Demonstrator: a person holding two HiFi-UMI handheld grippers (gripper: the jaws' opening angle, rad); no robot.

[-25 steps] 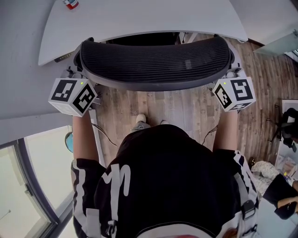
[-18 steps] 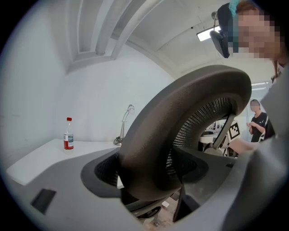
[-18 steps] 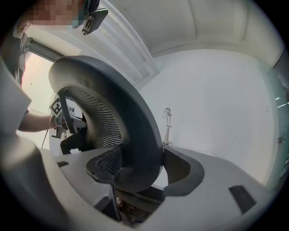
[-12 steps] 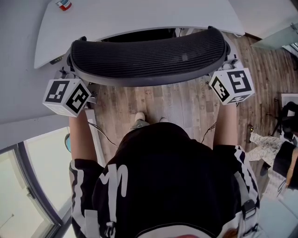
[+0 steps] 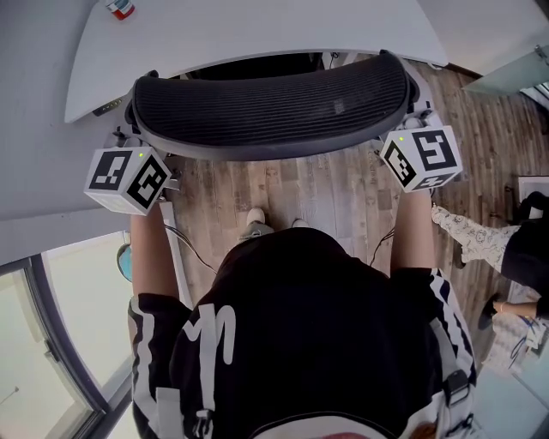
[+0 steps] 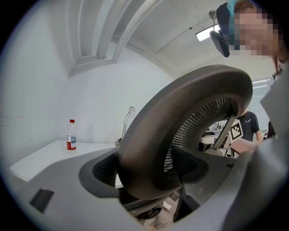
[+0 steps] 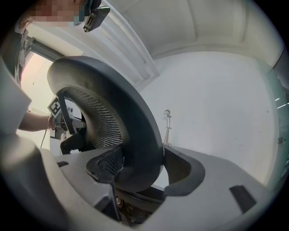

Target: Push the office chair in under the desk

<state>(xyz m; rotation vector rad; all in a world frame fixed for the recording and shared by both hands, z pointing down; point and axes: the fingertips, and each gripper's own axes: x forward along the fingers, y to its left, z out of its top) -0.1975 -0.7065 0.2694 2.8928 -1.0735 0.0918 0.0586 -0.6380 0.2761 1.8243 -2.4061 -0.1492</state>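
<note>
The office chair's dark mesh backrest (image 5: 270, 103) curves across the head view, its top rim at the front edge of the white desk (image 5: 257, 30). My left gripper (image 5: 135, 137) clasps the backrest's left end, its marker cube just below. My right gripper (image 5: 413, 111) clasps the right end. In the left gripper view the thick grey backrest rim (image 6: 180, 131) fills the gap of my left gripper (image 6: 144, 173), both jaws pressed on it. The right gripper view shows the backrest rim (image 7: 131, 135) held the same way by my right gripper (image 7: 140, 169). The seat is hidden below.
A red-capped bottle (image 5: 118, 9) stands on the desk's far left, also the bottle (image 6: 71, 135) in the left gripper view. Wood floor (image 5: 326, 193) with cables lies behind the chair. A glass wall (image 5: 60, 326) is at lower left. Another person (image 5: 515, 257) is at the right edge.
The backrest has moved forward toward the desk, both grippers going with it, then held about still. The person at the right edge has shifted.
</note>
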